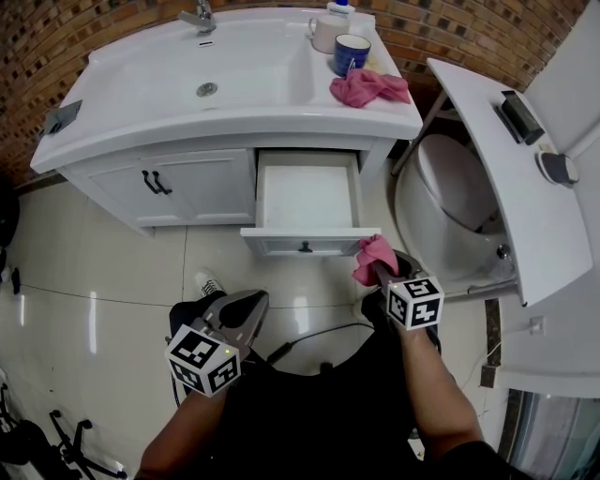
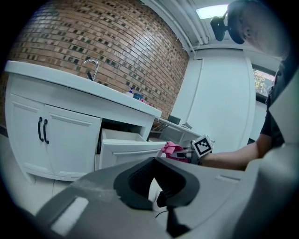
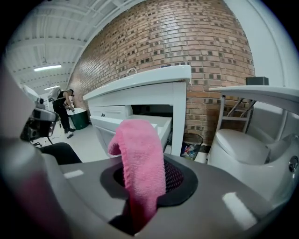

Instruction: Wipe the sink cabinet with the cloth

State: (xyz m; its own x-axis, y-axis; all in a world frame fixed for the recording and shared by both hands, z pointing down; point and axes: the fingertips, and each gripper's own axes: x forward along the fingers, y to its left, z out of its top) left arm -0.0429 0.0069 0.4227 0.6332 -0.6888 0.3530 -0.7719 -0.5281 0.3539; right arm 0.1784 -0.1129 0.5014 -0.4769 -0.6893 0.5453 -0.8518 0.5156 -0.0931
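Brick in red-brown backs the white sink cabinet [image 1: 197,183], whose two left doors carry curved black handles [image 1: 155,183]. A chrome tap [image 1: 200,17] stands over the basin. Low on the left, the left gripper [image 1: 246,305] hangs well short of the cabinet. Its jaws are pressed together with nothing between them. Right of the doors, an open white drawer [image 1: 307,197] juts out, bare inside. Just off the drawer's front right corner, the right gripper [image 1: 384,277] has its jaws clamped on a pink terry cloth [image 3: 140,154], which stands up and flops over between them. On the countertop above lie a second crumpled pink cloth [image 1: 368,88] and a blue mug [image 1: 351,52], touching. A white toilet [image 1: 450,202] sits farther right.
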